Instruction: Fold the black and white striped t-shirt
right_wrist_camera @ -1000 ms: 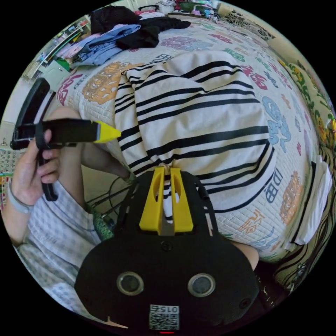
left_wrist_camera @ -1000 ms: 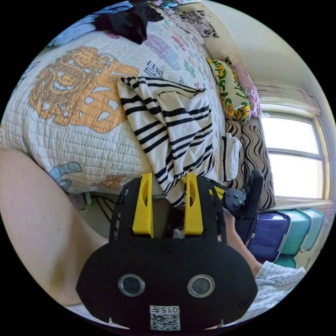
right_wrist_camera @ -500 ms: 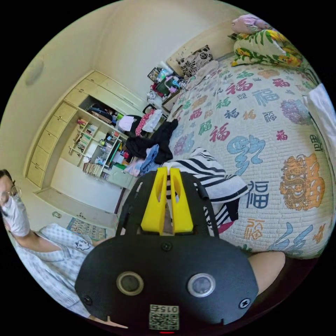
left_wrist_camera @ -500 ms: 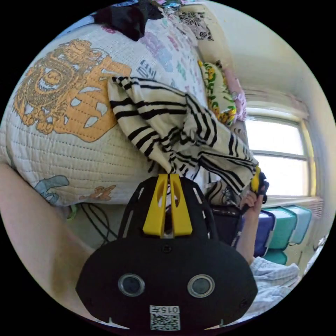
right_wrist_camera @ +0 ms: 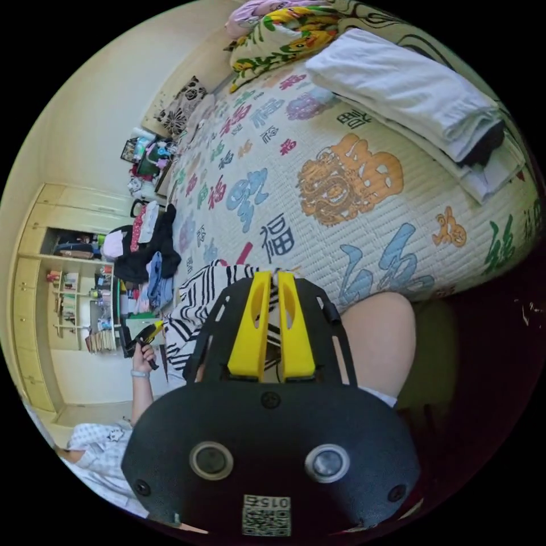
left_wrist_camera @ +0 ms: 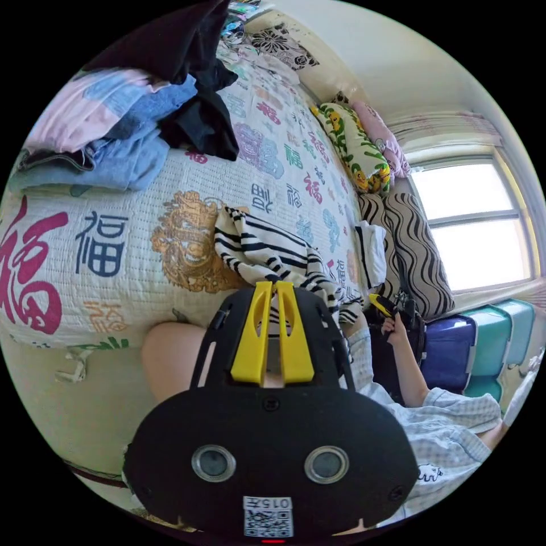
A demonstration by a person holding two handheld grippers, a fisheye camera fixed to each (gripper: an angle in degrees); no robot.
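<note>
Left gripper view: the striped t-shirt [left_wrist_camera: 267,250] lies bunched at the near edge of the printed quilt [left_wrist_camera: 114,250]. The left gripper [left_wrist_camera: 272,296] has its jaws nearly together, apparently pinching the shirt fabric. The right gripper [right_wrist_camera: 272,287] likewise has its jaws almost closed; whether they hold cloth cannot be determined. A heap of clothes [left_wrist_camera: 131,119] lies farther back.

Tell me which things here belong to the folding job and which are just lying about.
Job: black and white striped cotton t-shirt, left tongs, right tongs.
Lying about: heap of blue, pink and black clothes, folded white cloth, floral green pillow.
</note>
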